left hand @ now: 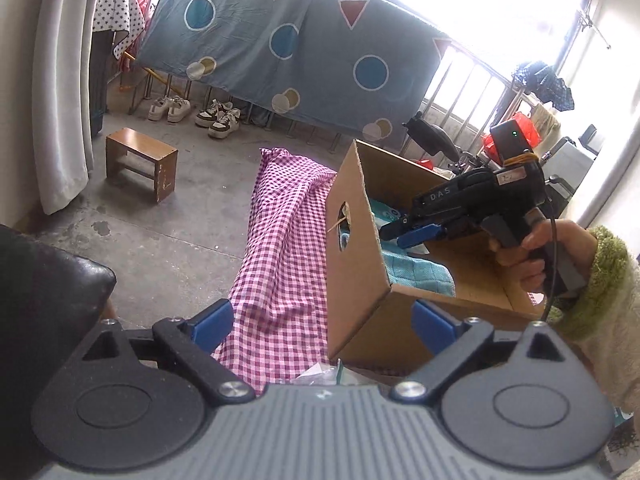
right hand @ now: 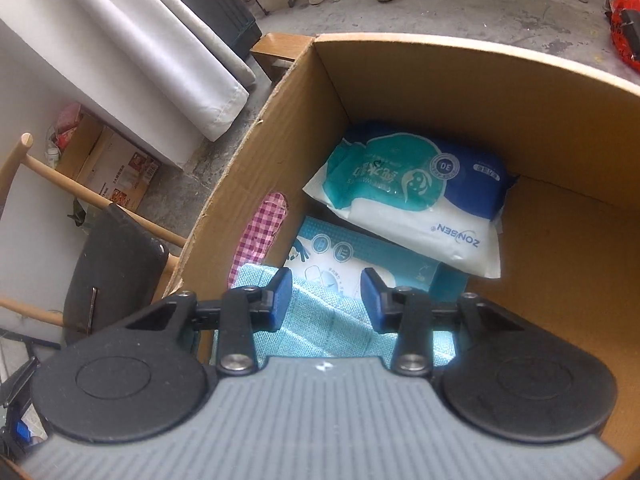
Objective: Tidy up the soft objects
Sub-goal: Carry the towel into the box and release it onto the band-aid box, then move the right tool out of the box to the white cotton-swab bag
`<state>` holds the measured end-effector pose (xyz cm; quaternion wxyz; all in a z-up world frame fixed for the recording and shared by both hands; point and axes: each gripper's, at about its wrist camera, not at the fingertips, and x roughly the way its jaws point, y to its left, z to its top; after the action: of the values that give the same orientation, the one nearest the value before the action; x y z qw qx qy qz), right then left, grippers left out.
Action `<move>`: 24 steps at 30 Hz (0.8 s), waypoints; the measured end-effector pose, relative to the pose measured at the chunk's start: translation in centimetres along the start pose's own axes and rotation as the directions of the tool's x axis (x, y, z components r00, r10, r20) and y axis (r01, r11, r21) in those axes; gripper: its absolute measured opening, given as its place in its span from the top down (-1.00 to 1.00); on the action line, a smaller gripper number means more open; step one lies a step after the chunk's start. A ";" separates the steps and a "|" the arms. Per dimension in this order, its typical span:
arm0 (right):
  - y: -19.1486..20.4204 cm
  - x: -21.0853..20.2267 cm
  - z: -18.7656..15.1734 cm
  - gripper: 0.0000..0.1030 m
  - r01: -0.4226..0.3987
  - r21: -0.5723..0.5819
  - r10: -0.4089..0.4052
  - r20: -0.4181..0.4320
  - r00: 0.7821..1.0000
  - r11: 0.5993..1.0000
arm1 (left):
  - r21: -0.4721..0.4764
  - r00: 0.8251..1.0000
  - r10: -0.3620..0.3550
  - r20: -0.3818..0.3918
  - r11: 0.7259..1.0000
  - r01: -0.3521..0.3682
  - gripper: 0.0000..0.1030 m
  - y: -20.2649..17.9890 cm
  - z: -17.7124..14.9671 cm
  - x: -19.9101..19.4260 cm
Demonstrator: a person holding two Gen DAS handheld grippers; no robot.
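I am holding my right tool [right hand: 326, 296] part open and empty inside the box [right hand: 440, 80], over the towel [right hand: 320, 324], my left tool [left hand: 323, 322] gaping empty just outside it.

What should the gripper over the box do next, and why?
Probably lift the right gripper out of the cardboard box: it is open with nothing held, and the teal cloth already lies inside beside the wipes pack.

Pink checked cloth [left hand: 280, 248] under cardboard box [left hand: 356, 264], box partly overhanging.
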<state>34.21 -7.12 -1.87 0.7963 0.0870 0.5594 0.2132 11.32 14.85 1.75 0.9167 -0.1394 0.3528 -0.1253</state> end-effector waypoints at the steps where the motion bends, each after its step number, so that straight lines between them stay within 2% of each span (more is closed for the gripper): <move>1: -0.2 0.8 0.0 0.27 0.001 0.010 0.000 -0.013 1.000 1.000 | 0.008 1.000 0.014 0.004 1.000 -0.014 -0.88 -0.1 -0.2 0.0; 3: -0.3 2.2 -0.5 0.27 -0.022 0.027 0.024 -0.064 0.998 0.999 | 0.035 0.999 0.041 0.010 0.999 -0.041 -0.95 -0.4 -0.7 0.0; 6: 0.5 2.9 -1.8 0.26 -0.107 0.033 0.111 -0.158 0.981 0.994 | 0.061 0.998 0.065 0.009 0.996 -0.066 -1.00 -0.6 -1.8 -0.1; 9: 1.5 3.6 -3.0 0.26 -0.111 -0.011 0.106 -0.208 0.972 0.994 | 0.061 0.997 0.076 0.003 0.995 -0.076 -1.00 -0.5 -2.7 0.0; 11: 1.4 4.3 -3.3 0.25 -0.124 0.017 0.125 -0.250 0.960 0.992 | 0.055 0.997 0.071 -0.019 0.996 -0.070 -1.00 -0.4 -3.0 0.2; 15: 1.3 4.2 -3.1 0.26 -0.115 0.047 0.124 -0.253 0.960 0.992 | 0.049 0.998 0.056 -0.019 0.997 -0.055 -1.00 -0.6 -3.3 0.0; 18: 0.5 2.9 -2.6 0.21 -0.087 0.075 0.100 -0.194 0.976 0.993 | 0.042 0.999 0.047 -0.014 0.998 -0.046 -1.00 -0.9 -3.6 -0.4; 20: -0.4 2.4 -2.4 0.10 -0.073 0.102 0.089 -0.172 0.981 0.992 | 0.026 0.999 0.043 -0.013 0.999 -0.042 -1.00 -0.8 -3.7 -0.8; 24: -2.0 3.4 -2.8 -0.02 -0.106 0.171 0.143 -0.227 0.963 0.980 | -0.041 1.000 -0.011 0.002 0.999 0.011 -1.00 -0.3 -4.0 -1.2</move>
<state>33.02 -7.69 -6.50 0.6991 0.1585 0.6592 0.2269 7.64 14.28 -0.24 0.9133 -0.1601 0.3537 -0.1231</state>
